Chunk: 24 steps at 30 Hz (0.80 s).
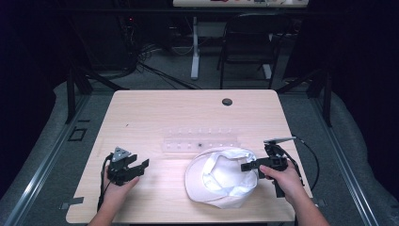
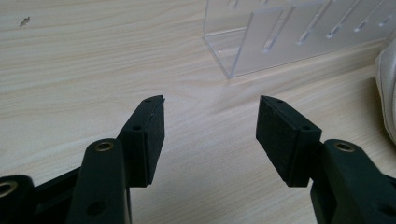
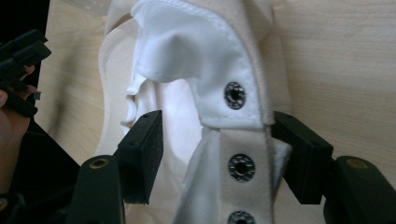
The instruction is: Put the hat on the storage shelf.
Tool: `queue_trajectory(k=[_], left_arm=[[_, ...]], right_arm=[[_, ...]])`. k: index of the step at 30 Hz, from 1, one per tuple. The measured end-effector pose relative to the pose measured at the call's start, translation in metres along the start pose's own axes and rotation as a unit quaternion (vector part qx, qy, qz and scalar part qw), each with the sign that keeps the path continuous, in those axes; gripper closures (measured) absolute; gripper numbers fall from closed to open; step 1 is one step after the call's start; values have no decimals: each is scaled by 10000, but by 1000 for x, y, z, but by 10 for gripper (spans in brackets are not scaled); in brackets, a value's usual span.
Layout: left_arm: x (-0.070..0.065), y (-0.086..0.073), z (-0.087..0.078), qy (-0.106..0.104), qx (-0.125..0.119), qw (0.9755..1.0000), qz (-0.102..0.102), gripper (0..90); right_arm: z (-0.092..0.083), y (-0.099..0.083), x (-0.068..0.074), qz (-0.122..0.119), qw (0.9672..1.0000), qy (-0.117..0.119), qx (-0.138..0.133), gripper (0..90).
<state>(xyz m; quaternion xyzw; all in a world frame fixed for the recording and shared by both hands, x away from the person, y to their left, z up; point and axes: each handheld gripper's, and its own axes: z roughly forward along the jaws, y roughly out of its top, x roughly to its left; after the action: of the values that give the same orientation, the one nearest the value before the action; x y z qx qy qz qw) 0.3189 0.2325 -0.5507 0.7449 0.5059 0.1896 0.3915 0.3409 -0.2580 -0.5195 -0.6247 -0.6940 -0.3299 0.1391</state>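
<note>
A white cap [image 1: 219,181] lies upside down on the wooden table [image 1: 155,108], near the front right. Its snap strap [image 3: 240,163] with metal studs runs between the jaws of my right gripper [image 3: 217,135], which stand open on either side of it; a gap shows beside the left pad. From above, the right gripper [image 1: 245,166] reaches into the cap's right rim. My left gripper [image 1: 140,168] rests open at the front left, holding nothing. Through the left gripper [image 2: 210,121] I see bare table and the cap's edge [image 2: 387,84] at the far right.
A clear acrylic rack [image 1: 200,141] with slots stands just behind the cap, and its corner [image 2: 280,37] lies ahead of the left jaws. A dark grommet hole [image 1: 227,101] sits at the table's back. A chair [image 1: 249,37] stands beyond the table.
</note>
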Motion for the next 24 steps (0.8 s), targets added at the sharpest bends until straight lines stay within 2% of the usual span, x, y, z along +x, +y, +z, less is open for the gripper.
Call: queue_trajectory(k=[3,5,7,10,11,15,20,21,24], left_arm=[[0,0,0,-10,-3,10000,-12,425],[0,0,0,-8,-1,10000,-3,425],[0,0,0,-1,-1,10000,3,425],[0,0,0,-11,25,10000,8,425],[0,0,0,-9,26,10000,8,425],[0,0,0,-5,57,10000,11,425],[0,0,0,0,9,10000,6,426],[0,0,0,1,10,10000,4,426],[0,0,0,7,11,10000,5,427]], right_arm=[[-5,1,5,-120,9999,72,71,379],[-7,0,9,-42,10000,61,8,392],[-11,1,11,-134,9997,153,94,404],[-17,3,13,-130,9994,252,219,434],[-18,3,14,-64,9995,256,187,446],[-23,4,15,-69,9989,263,374,533],[-22,6,15,170,9985,227,469,638],[-23,7,14,97,9983,230,524,662],[-24,8,14,211,9979,202,580,715]])
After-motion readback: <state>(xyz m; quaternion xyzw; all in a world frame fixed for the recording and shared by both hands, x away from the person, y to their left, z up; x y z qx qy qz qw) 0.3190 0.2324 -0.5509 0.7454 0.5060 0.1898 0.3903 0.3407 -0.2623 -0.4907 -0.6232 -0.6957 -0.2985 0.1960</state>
